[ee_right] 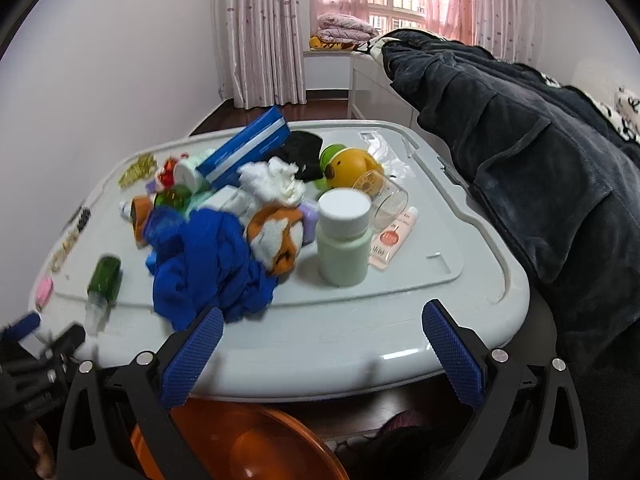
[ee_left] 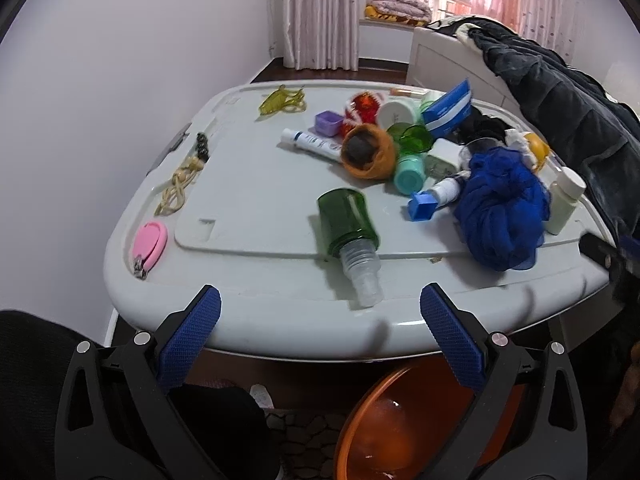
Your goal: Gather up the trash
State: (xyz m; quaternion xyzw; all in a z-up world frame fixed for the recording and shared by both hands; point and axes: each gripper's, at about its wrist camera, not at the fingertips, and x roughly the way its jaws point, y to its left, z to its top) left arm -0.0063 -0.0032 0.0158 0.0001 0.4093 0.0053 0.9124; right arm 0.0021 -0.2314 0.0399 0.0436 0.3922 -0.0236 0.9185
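A grey plastic lid serves as the table and carries a clutter of items. A green bottle lies on its side near the front edge. A blue cloth is heaped beside a white-capped jar. An orange basin sits on the floor below the front edge. My left gripper is open and empty, just short of the green bottle. My right gripper is open and empty at the lid's front edge.
Also on the lid are a white tube, an orange sock, a teal bottle, a blue box, white tissue, a yellow toy and a pink nail clipper. A dark blanket hangs at right.
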